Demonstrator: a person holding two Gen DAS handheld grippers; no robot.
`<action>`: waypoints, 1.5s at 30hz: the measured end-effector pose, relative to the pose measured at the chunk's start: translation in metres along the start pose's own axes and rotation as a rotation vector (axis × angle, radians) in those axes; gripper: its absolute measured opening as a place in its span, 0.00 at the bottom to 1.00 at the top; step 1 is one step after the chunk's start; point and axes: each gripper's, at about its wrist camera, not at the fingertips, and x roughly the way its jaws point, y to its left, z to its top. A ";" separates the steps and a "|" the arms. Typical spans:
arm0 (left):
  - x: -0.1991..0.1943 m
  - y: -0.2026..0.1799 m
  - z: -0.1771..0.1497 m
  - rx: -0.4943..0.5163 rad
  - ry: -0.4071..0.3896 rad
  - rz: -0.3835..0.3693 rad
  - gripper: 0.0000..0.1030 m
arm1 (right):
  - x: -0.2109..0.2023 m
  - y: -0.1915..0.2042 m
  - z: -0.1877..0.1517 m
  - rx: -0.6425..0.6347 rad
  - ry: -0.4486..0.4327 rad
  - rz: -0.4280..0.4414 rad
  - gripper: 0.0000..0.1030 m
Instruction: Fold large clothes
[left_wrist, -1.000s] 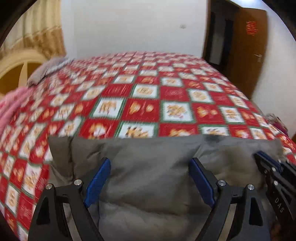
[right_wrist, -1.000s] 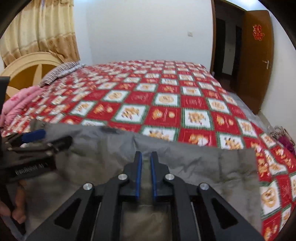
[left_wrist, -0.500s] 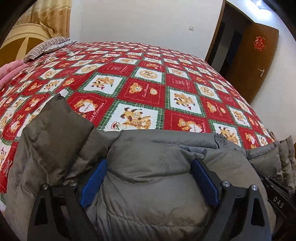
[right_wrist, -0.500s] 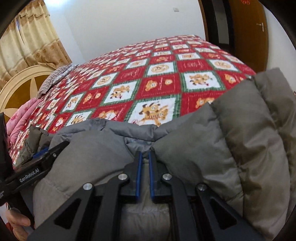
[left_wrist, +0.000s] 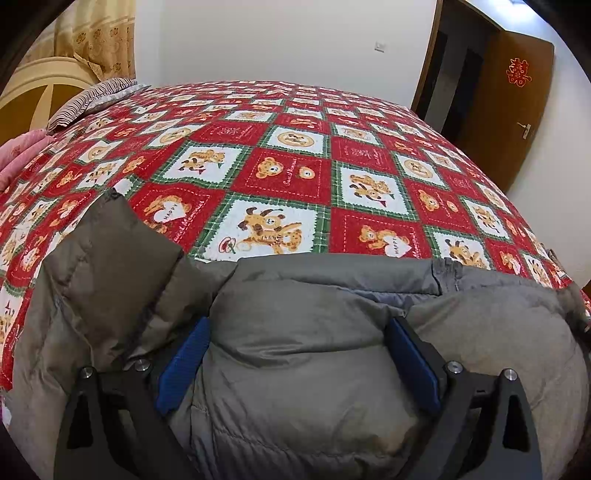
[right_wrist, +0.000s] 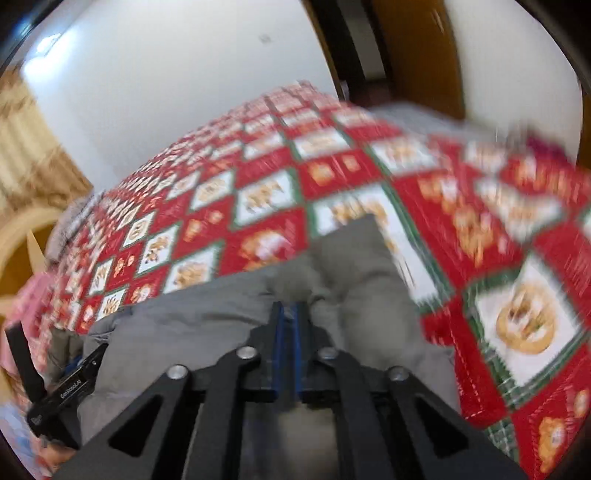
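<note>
Since the earlier frame the right gripper (right_wrist: 290, 308) has swung across the bed, its view now tilted and streaked with blur, and its jaws have just been closing until the blue pads meet. Whether any fabric of the grey puffer jacket (left_wrist: 306, 354) is pinched between them cannot be told through the blur; a sleeve (right_wrist: 354, 273) stretches away just beyond the tips. The left gripper (left_wrist: 299, 332) has sunk closer onto the jacket and its jaws have just been opening; its fingers (left_wrist: 184, 354) now stand wide apart, astride a padded bulge of the jacket, holding nothing. The other sleeve (left_wrist: 110, 266) lies folded up at the left. The jacket rests on the near edge of the bed, on a red, white and green bear-patterned bedspread (left_wrist: 295, 155).
</note>
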 end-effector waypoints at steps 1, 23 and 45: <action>0.000 0.000 0.000 -0.002 -0.001 -0.003 0.93 | 0.006 -0.010 -0.002 0.042 0.013 0.035 0.00; -0.048 0.081 0.009 -0.082 -0.055 0.167 0.93 | 0.016 -0.033 -0.012 0.158 -0.049 0.137 0.00; -0.136 0.131 -0.037 -0.103 -0.031 -0.050 0.99 | -0.082 0.066 -0.042 -0.224 -0.112 0.039 0.13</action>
